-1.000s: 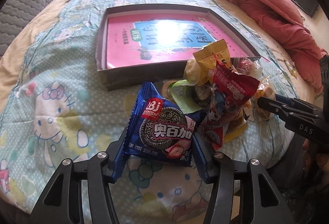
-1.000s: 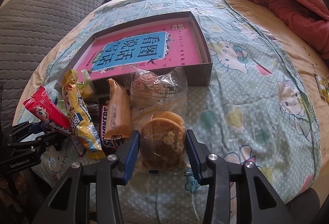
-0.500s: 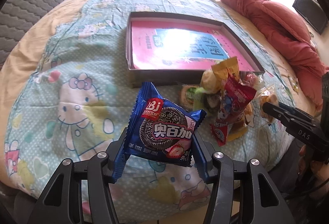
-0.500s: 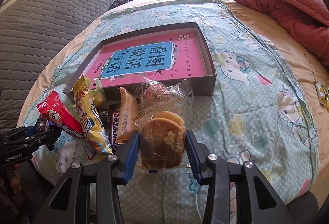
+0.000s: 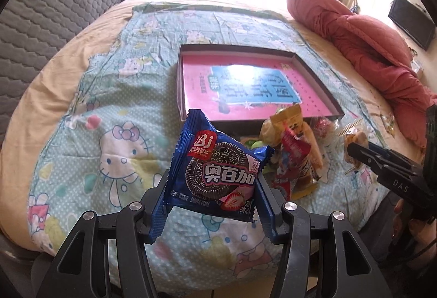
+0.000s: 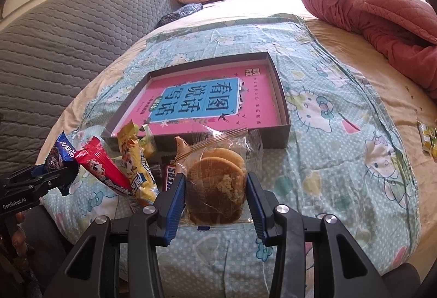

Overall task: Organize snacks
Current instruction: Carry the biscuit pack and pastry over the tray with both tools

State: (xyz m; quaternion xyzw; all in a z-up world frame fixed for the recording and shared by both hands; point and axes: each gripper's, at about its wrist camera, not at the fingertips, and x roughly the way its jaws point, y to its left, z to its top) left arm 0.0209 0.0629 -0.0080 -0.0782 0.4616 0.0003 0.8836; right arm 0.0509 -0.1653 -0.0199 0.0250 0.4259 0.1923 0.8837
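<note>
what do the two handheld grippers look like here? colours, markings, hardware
Both are matte black plastic with skeletal cut-out linkage arms and silver round pivot bolts; the fingers carry blue pads. The left gripper has white "GenRobot.AI" lettering on its side, seen from the right wrist camera; the right gripper reads "DAS" on its side, seen from the left wrist camera. No sleeves show.

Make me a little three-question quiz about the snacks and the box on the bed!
1. True or false: the left tool holds the blue cookie packet.
2. What does the right tool hold? A) clear bag of round cakes B) yellow snack packet C) red snack packet
3. Fill in: the shallow box has a ____ printed bottom.

Key
1. True
2. A: the clear bag of round cakes; the yellow snack packet and red snack packet lie in the pile.
3. pink
</note>
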